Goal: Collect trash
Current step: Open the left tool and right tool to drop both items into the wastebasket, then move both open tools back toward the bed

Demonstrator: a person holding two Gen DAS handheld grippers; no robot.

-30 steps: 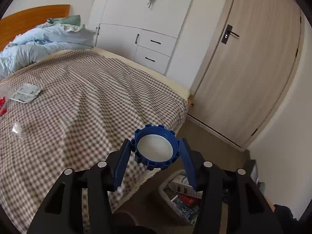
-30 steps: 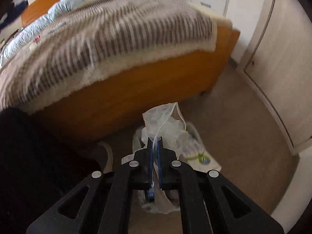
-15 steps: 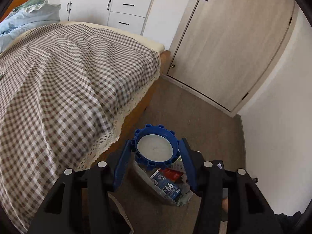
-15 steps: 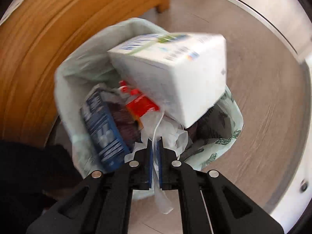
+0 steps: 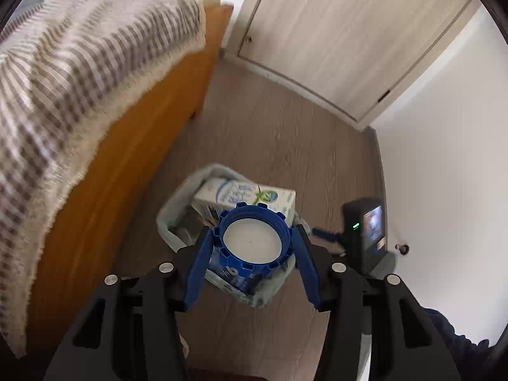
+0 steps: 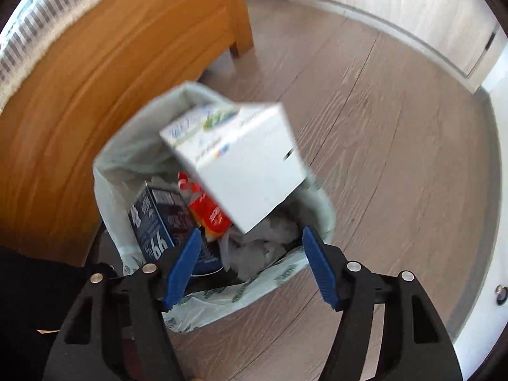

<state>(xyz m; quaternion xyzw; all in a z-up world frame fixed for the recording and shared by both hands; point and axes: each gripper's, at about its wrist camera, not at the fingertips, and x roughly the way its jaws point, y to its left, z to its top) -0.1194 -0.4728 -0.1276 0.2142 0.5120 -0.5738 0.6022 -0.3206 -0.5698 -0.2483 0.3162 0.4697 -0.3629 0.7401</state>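
My left gripper [image 5: 252, 241] is shut on a round blue lid [image 5: 254, 241] with a white inside, held over the lined trash bin [image 5: 173, 209] on the floor. A white carton [image 5: 244, 195] sticks out of the bin top. In the right wrist view my right gripper [image 6: 249, 254] hangs over the same bin [image 6: 127, 149], its jaws opening with nothing pressed between them. Crumpled clear plastic [image 6: 263, 247] lies in the bin below the fingers, beside the white carton [image 6: 241, 165], a dark blue box [image 6: 158, 219] and a red wrapper [image 6: 211, 214].
The orange wooden bed frame [image 5: 104, 165] with a checked cover [image 5: 79, 54] stands left of the bin. A closed door [image 5: 333, 31] and white wall [image 5: 444, 127] lie beyond. The other gripper's camera unit [image 5: 365, 231] sits right of the lid. Wood floor [image 6: 397, 146] surrounds the bin.
Both hands swung down from the bed toward the bin. The right gripper, shut on crumpled clear plastic before, has spread its fingers and the plastic now lies in the bin. The left still holds the lid.
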